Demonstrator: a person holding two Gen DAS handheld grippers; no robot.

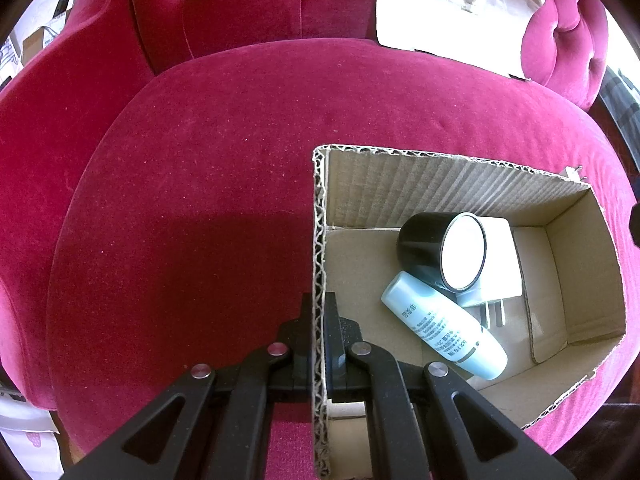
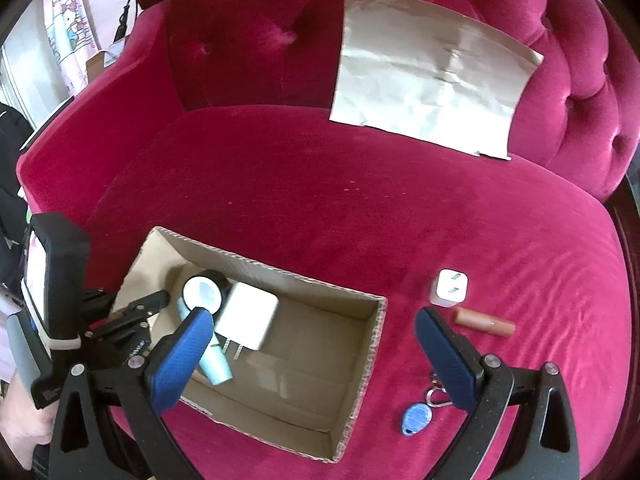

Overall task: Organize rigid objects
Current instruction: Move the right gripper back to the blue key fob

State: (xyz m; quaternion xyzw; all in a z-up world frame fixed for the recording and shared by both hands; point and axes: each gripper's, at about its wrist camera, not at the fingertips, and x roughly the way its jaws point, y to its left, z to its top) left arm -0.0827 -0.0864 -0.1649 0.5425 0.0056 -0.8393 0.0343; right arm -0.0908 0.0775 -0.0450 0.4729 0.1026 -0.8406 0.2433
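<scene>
Black left hand-held gripper [image 1: 319, 312] clamped on the box [image 1: 319, 240] wall, corrugated edge pinched between its fingers. Blue-padded right hand-held gripper [image 2: 314, 326] wide open above the box's right half, nothing between the pads. Near that gripper's right finger, on the red velvet sofa [image 2: 320, 200]: blue key fob [image 2: 414, 420] on a metal ring, then a brown tube [image 2: 484, 322], then a small white plug [image 2: 449, 288] with prongs facing up, all three outside the box and just right of it. Inside the box, toward its left end: pale blue bottle [image 1: 444, 328] lying on its side, printed with small writing too blurred to read; white charger [image 1: 496, 268] flat beneath, prongs pointing toward the camera; black jar [image 1: 440, 250] tipped over on top of the charger, white base showing. Rest of the box floor bare cardboard. Farther back, creased paper bag [image 2: 432, 76] leaning against the tufted backrest. At far left, cartoon-cat print [image 2: 70, 26] on a hanging cloth.
</scene>
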